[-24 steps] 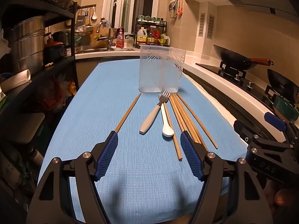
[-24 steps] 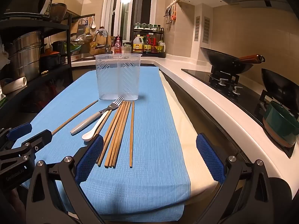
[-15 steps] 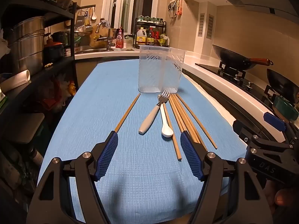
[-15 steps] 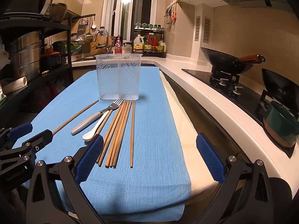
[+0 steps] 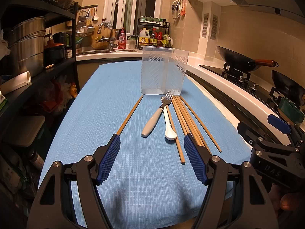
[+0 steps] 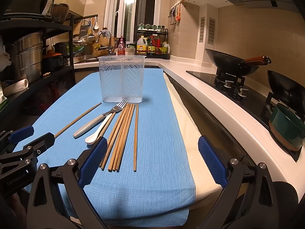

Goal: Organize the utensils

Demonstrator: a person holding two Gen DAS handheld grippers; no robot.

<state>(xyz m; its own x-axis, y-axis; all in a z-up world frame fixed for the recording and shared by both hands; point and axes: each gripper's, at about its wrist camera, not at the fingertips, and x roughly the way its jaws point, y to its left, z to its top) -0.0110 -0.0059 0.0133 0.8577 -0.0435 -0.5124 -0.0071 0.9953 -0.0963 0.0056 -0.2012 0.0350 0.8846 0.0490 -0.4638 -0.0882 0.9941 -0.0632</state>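
A clear two-compartment plastic holder (image 5: 164,72) (image 6: 121,79) stands upright on the blue cloth (image 5: 106,105) (image 6: 158,133). In front of it lie a fork with a pale handle (image 5: 154,117) (image 6: 99,119), a white spoon (image 5: 168,126) (image 6: 99,131), a bundle of wooden chopsticks (image 5: 185,117) (image 6: 122,133) and one lone chopstick (image 5: 129,115) (image 6: 78,120) off to the left. My left gripper (image 5: 152,143) hovers open near the cloth's front edge, short of the utensils. My right gripper (image 6: 152,144) is open wide, nothing between its fingers, its left pad (image 6: 95,154) beside the chopstick ends.
A dark shelf rack with steel pots (image 5: 28,43) lines the left. A white counter (image 6: 209,103) with a hob, two woks (image 6: 232,64) and a green pot (image 6: 287,131) runs along the right. A sink and bottles (image 5: 152,38) stand at the back.
Both views have crept slightly forward toward the utensils. The utensils and holder have not moved, and both grippers stay open.
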